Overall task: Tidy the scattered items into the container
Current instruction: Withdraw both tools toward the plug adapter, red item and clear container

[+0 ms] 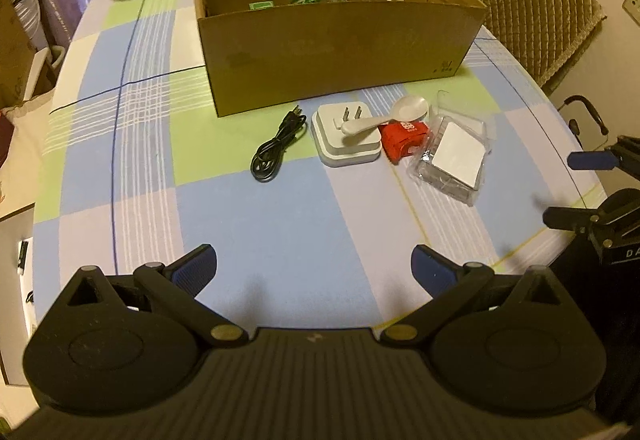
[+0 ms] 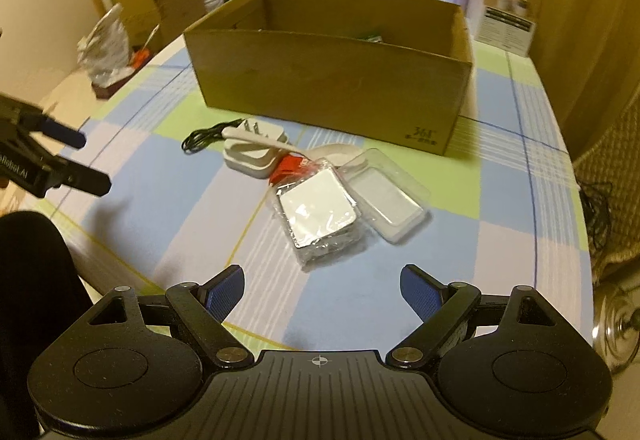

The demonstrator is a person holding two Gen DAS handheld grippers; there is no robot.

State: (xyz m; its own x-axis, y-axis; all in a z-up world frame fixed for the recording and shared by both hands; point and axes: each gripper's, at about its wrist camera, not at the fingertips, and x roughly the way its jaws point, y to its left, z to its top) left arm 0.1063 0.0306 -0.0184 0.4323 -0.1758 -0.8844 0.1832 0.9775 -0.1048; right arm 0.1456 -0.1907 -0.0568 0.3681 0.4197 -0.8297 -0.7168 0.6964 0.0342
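Dim, warm indoor light, soft shadows, strong fisheye bending at the edges, and slight blur, perhaps from motion.

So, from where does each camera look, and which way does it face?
Left wrist view: sits behind the open left gripper, faces the brown cardboard box; right gripper at right edge.
Right wrist view: behind the open right gripper, faces the box from the right; left gripper at left edge.
Shared: box, white plug adapter, wrapped white card.
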